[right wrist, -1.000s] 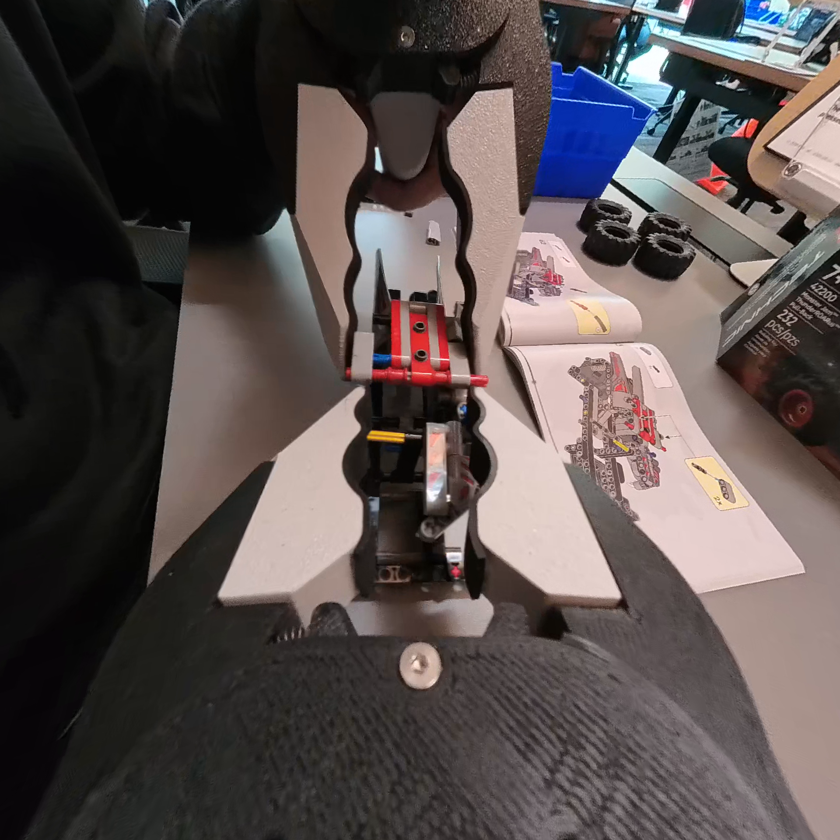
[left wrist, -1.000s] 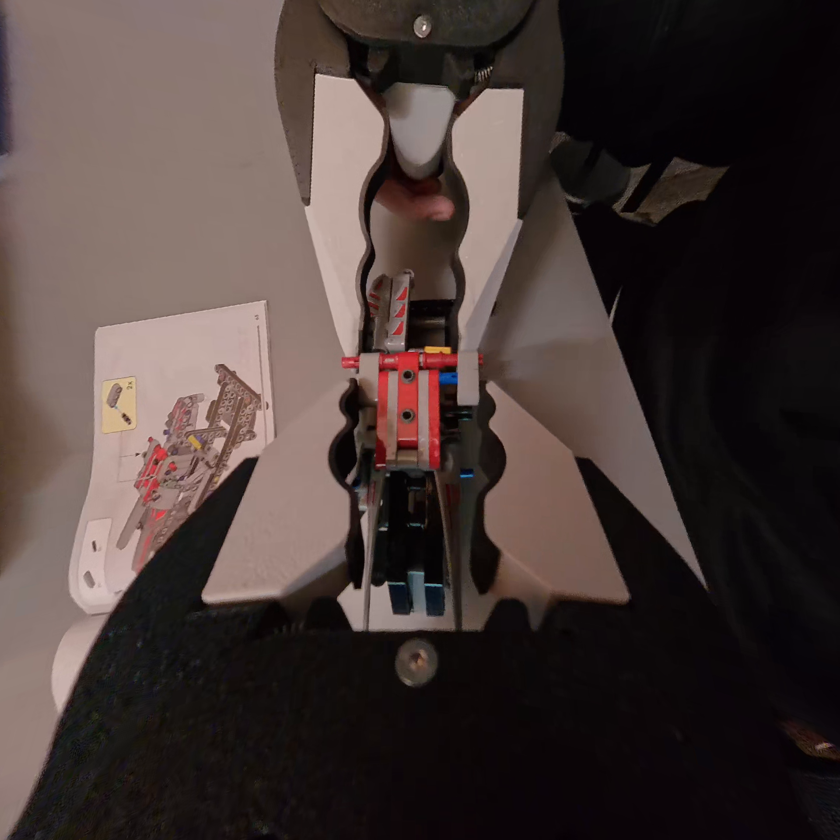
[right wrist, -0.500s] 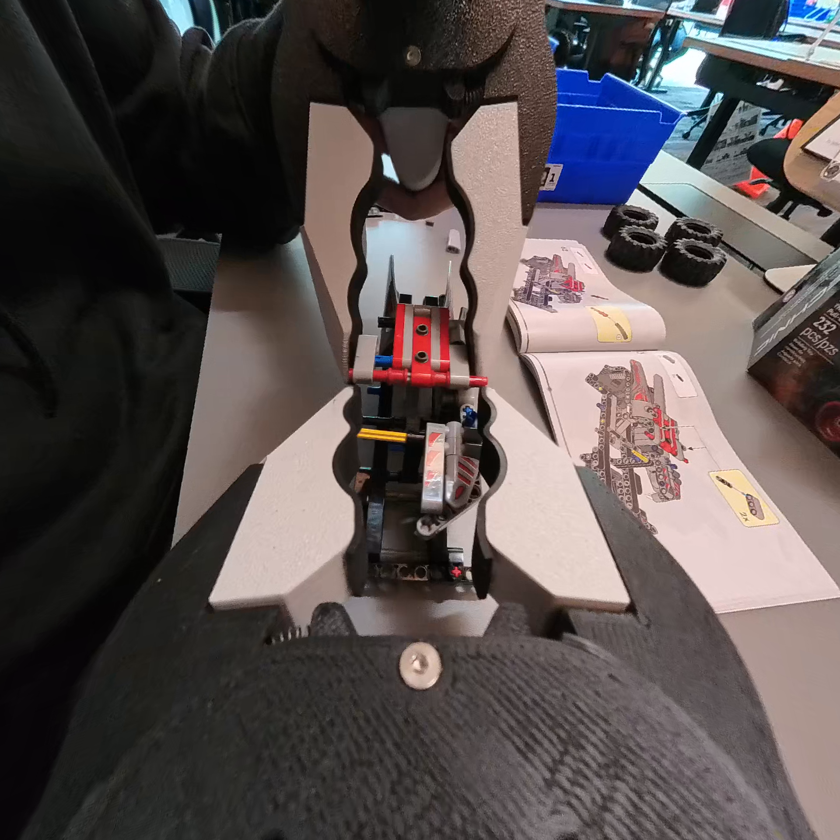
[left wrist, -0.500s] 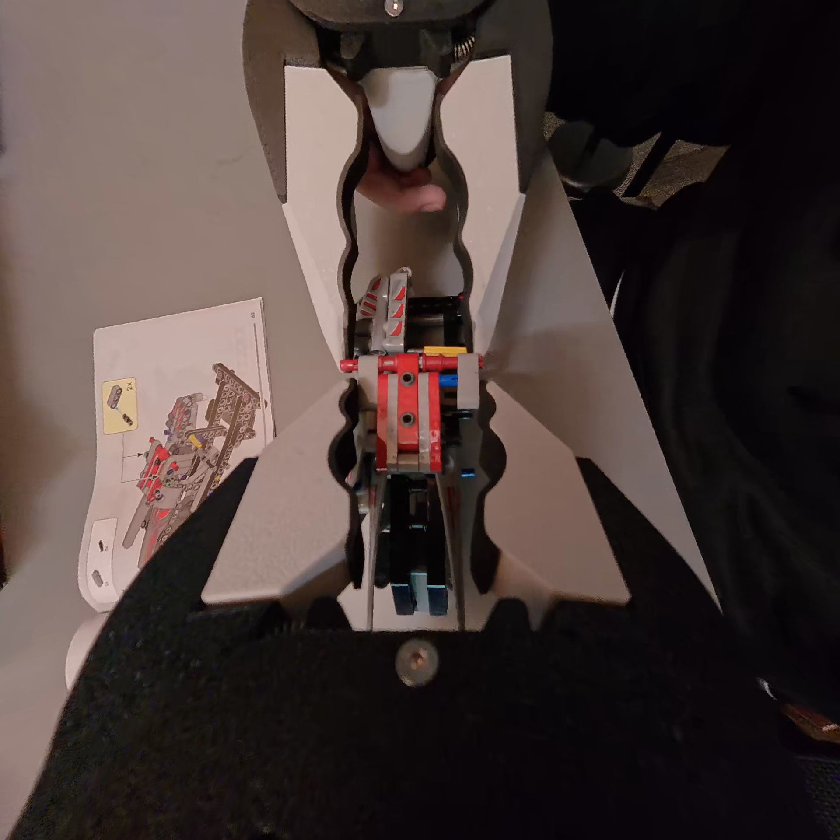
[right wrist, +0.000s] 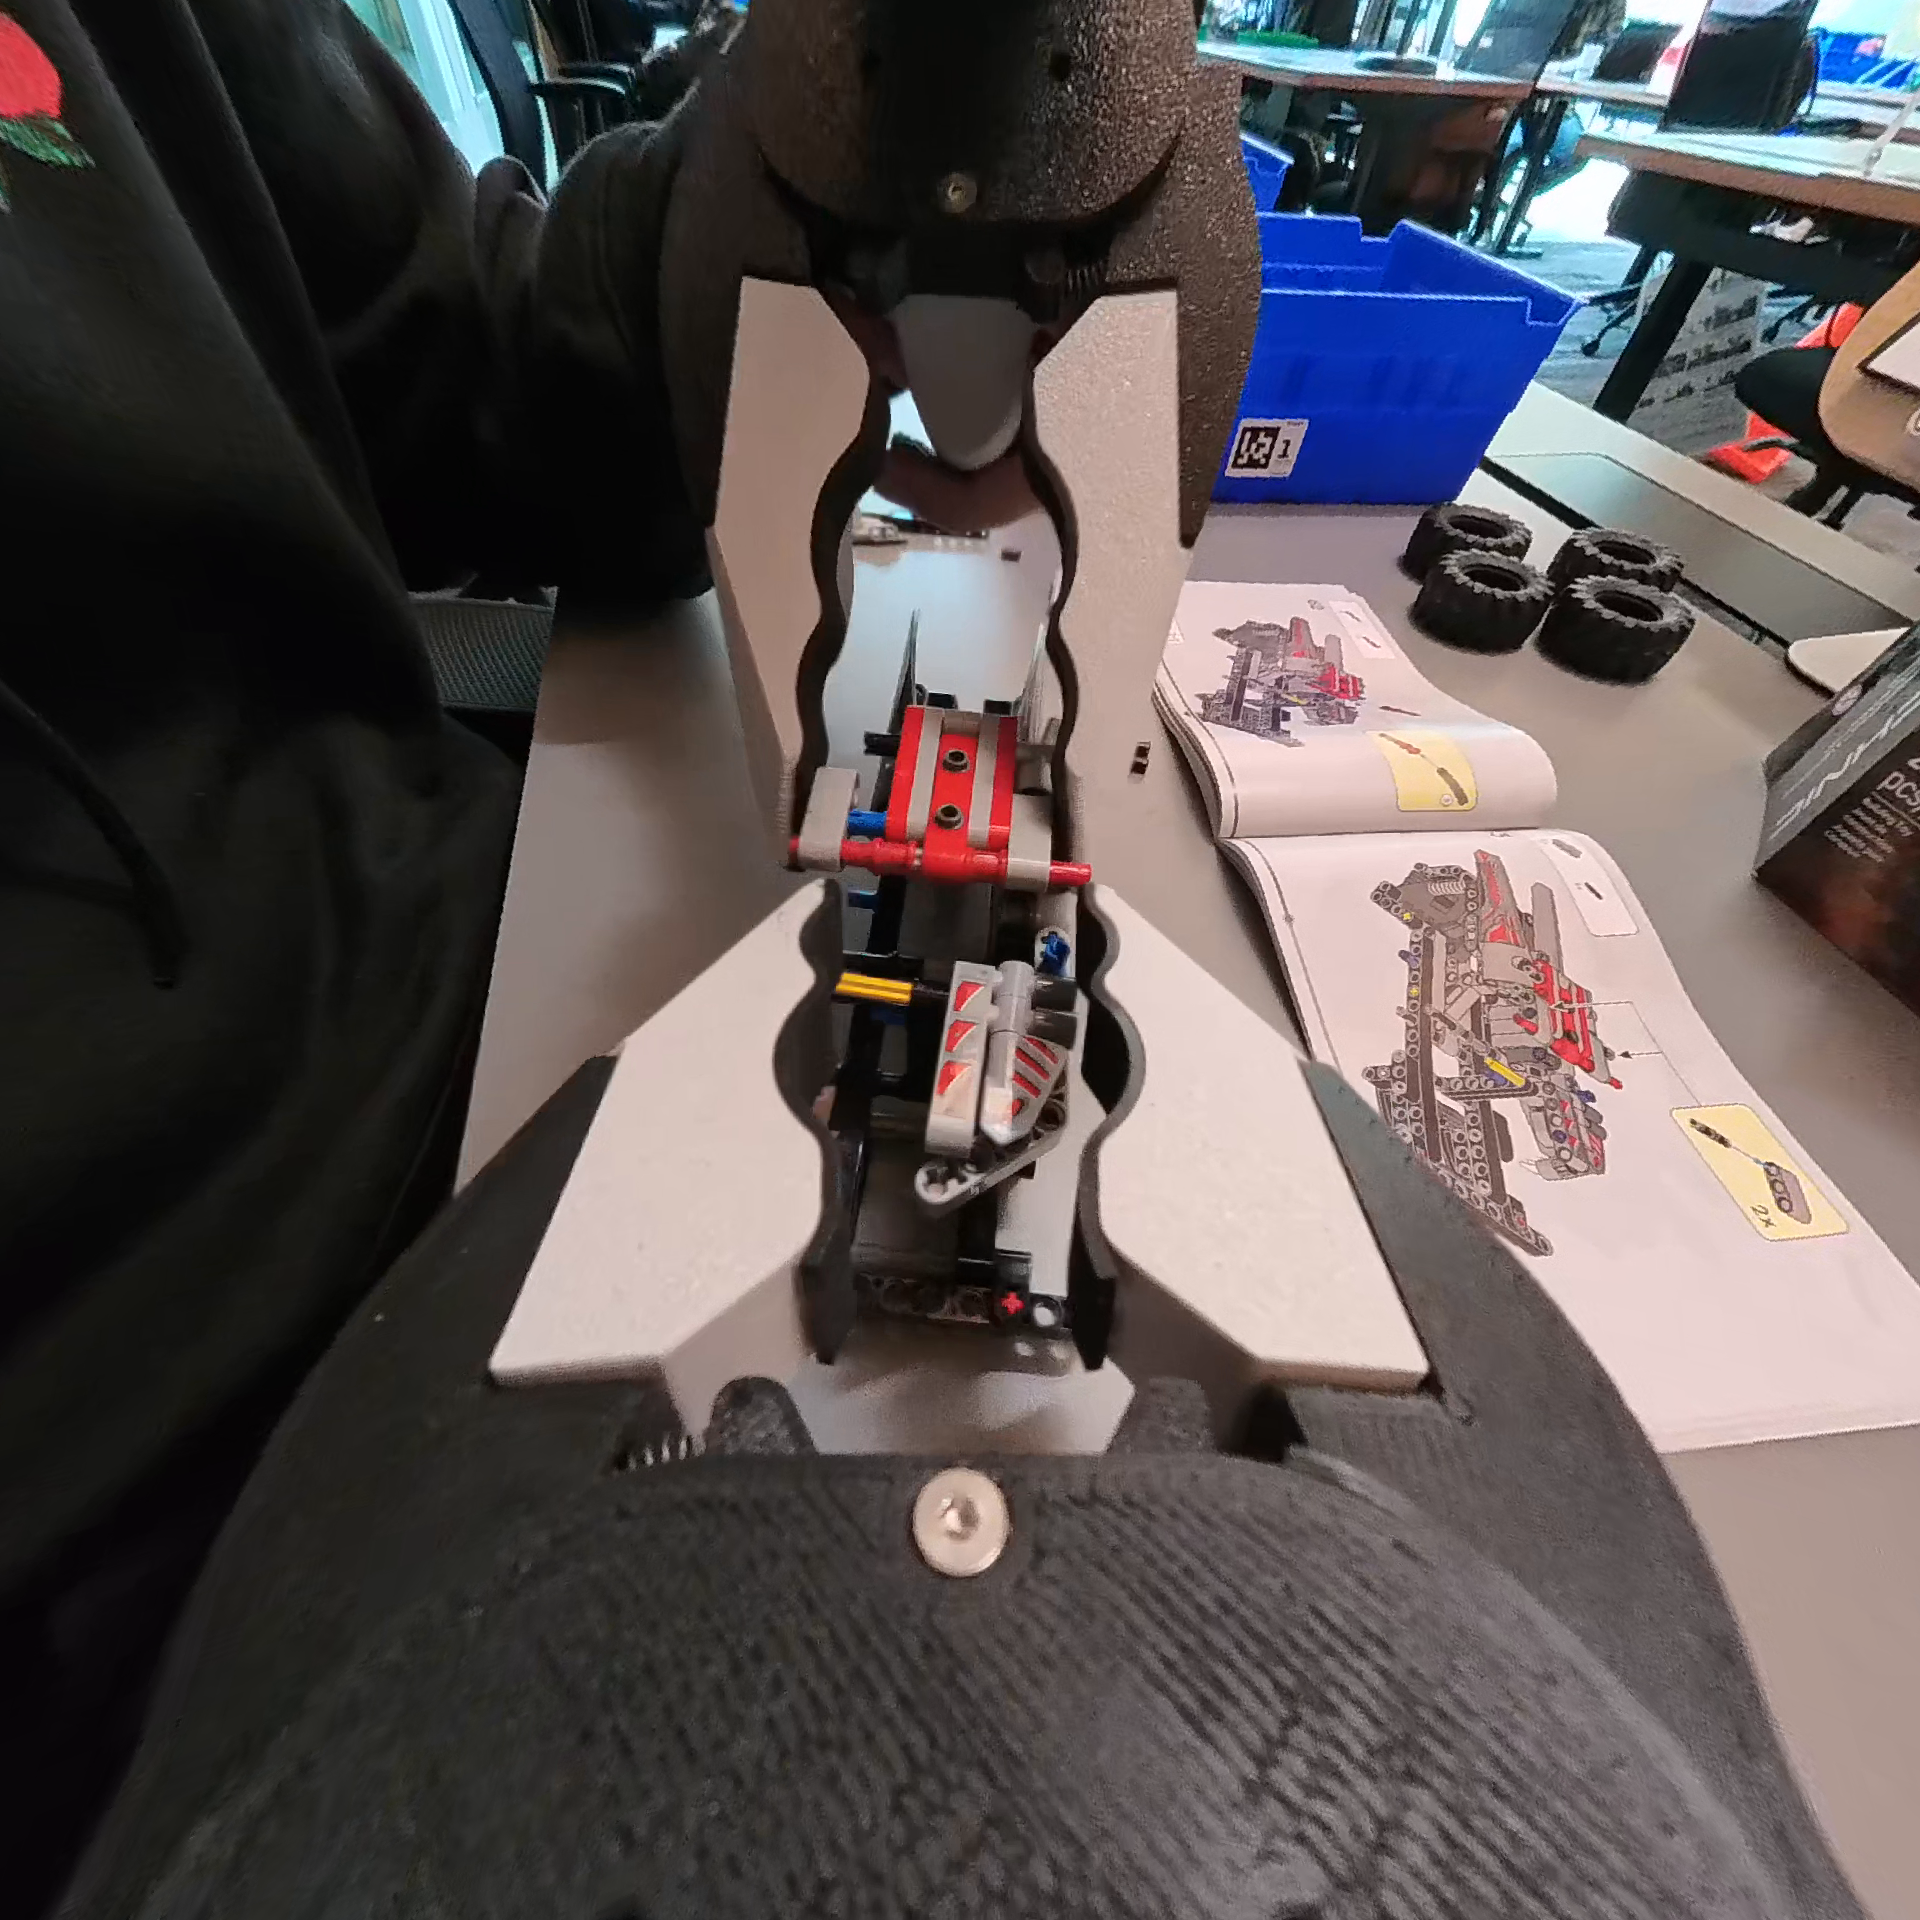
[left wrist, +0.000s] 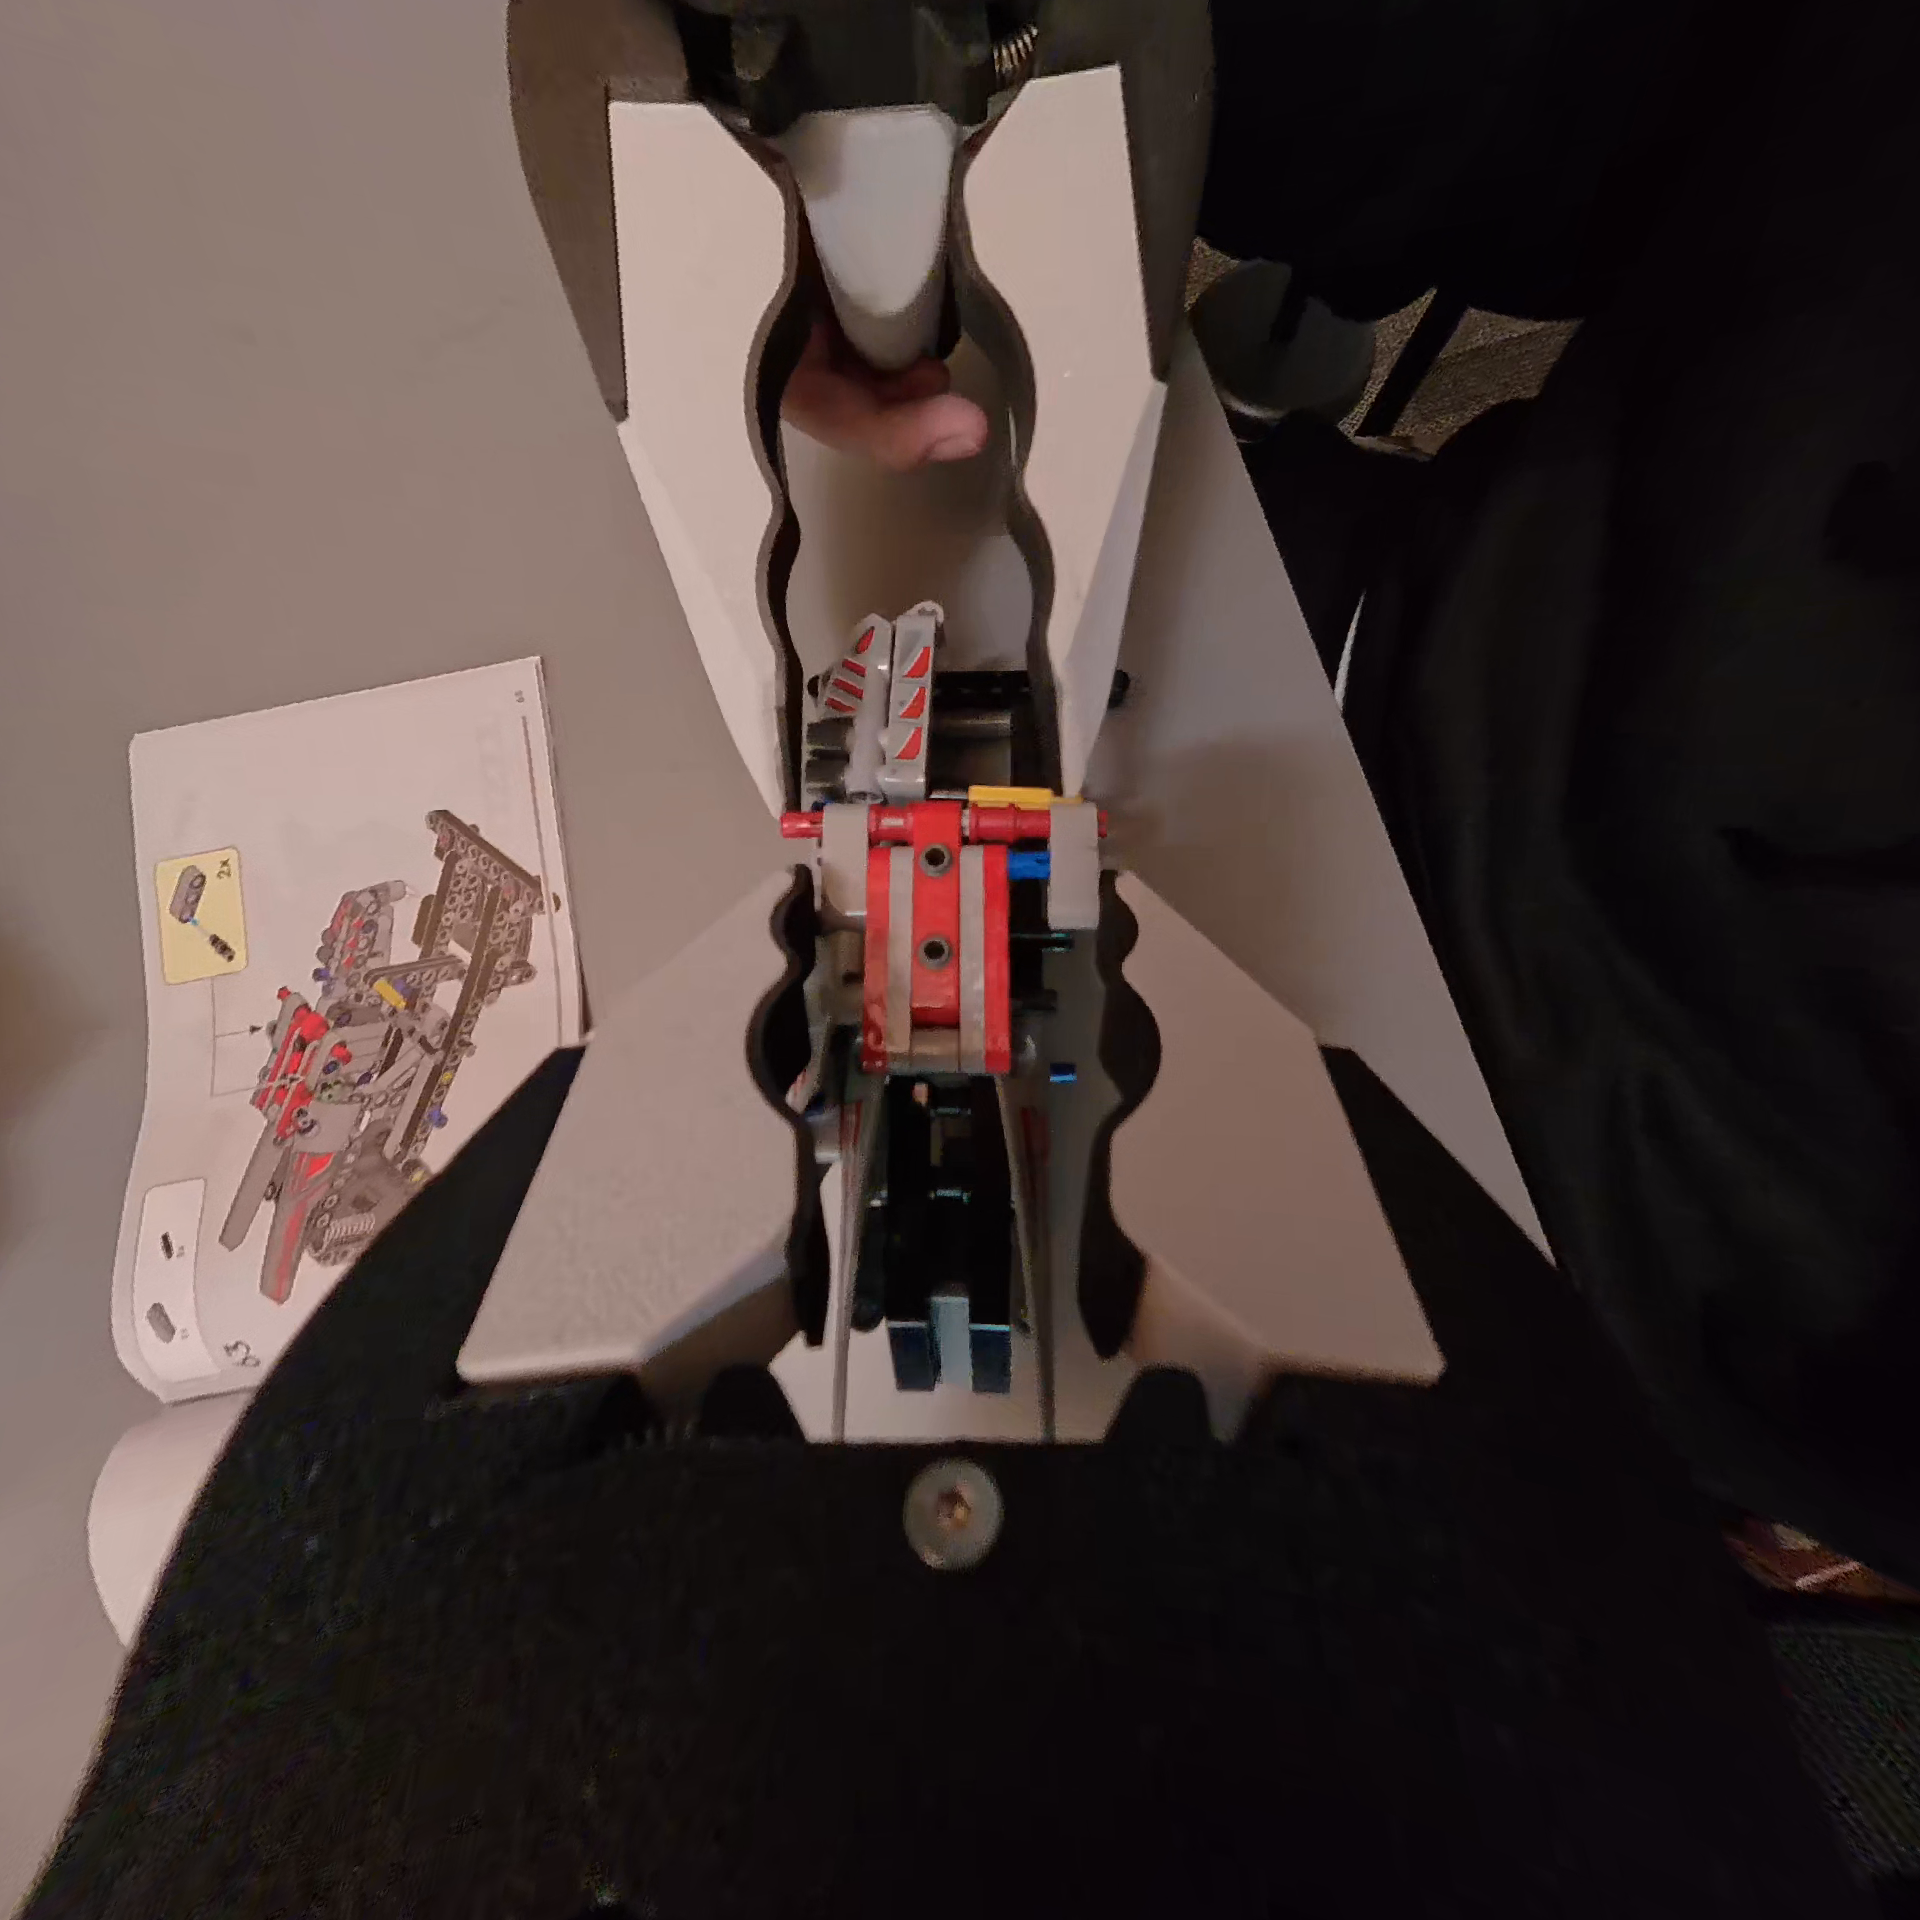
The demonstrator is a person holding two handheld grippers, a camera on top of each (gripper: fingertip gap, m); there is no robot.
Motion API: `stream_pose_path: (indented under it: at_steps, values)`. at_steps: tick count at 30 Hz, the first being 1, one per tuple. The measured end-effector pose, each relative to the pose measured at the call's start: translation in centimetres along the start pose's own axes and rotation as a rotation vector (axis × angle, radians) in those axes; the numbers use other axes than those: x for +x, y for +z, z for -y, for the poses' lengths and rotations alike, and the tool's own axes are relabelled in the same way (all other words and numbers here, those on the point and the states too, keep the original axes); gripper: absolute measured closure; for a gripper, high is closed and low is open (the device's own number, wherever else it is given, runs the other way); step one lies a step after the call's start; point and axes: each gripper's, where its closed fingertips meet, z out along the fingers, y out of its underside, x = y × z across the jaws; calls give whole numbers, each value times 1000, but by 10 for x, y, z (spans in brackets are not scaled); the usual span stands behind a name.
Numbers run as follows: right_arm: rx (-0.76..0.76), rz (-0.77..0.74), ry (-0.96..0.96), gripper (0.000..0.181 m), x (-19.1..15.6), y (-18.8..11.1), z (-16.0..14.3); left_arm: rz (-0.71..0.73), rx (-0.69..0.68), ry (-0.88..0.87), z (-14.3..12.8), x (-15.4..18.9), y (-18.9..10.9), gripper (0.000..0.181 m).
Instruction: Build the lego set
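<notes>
A partly built lego model [left wrist: 935, 956] of red, grey and black parts is held between both grippers, above the grey table [right wrist: 623, 831]. My left gripper [left wrist: 945, 894] is shut on one end of it. My right gripper [right wrist: 951, 914] is shut on the other end, with the model [right wrist: 951, 800] running away from it. The two grippers face each other, fingertips almost touching at the model's red axle. A grey panel with red stripes [right wrist: 987, 1060] sits inside the right gripper's fingers. A person's fingertip [left wrist: 904, 416] shows behind the far gripper.
An open instruction booklet [right wrist: 1558, 1039] lies on the table right of the grippers; it also shows in the left wrist view [left wrist: 343, 935]. Several black tyres [right wrist: 1548, 603], a blue bin [right wrist: 1382, 364] and a dark box [right wrist: 1860, 790] stand farther right. A person's dark clothing [right wrist: 208, 727] fills the left. Less than 4 cm separates the two grippers' tips.
Both grippers keep their hold on the model. The pair has shifted a little: the opposite gripper looms higher and nearer in each view, and the striped panel shows more fully.
</notes>
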Motion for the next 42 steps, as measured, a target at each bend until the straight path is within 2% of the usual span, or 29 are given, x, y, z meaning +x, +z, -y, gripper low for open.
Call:
stream_pose_path:
  at_steps: [7,13,14,28,35,38,42]
  values:
    - [-3,7,6,122,-4,6,1,14,-11,-7,-3,-1,-6,133]
    - [19,-8,42,129,-1,8,1,30,-4,8,-3,-2,-5,135]
    - [20,11,50,135,-4,8,0,31,1,2,-3,-2,-5,135]
    - [91,23,75,135,-1,8,0,12,69,-6,-1,-4,-3,133]
    - [66,17,25,134,-1,5,-1,21,78,38,1,-5,-2,133]
    - [68,-12,12,150,6,1,0,7,96,62,1,-5,-1,133]
    - [99,25,59,130,3,-4,8,-1,114,55,2,-5,-1,134]
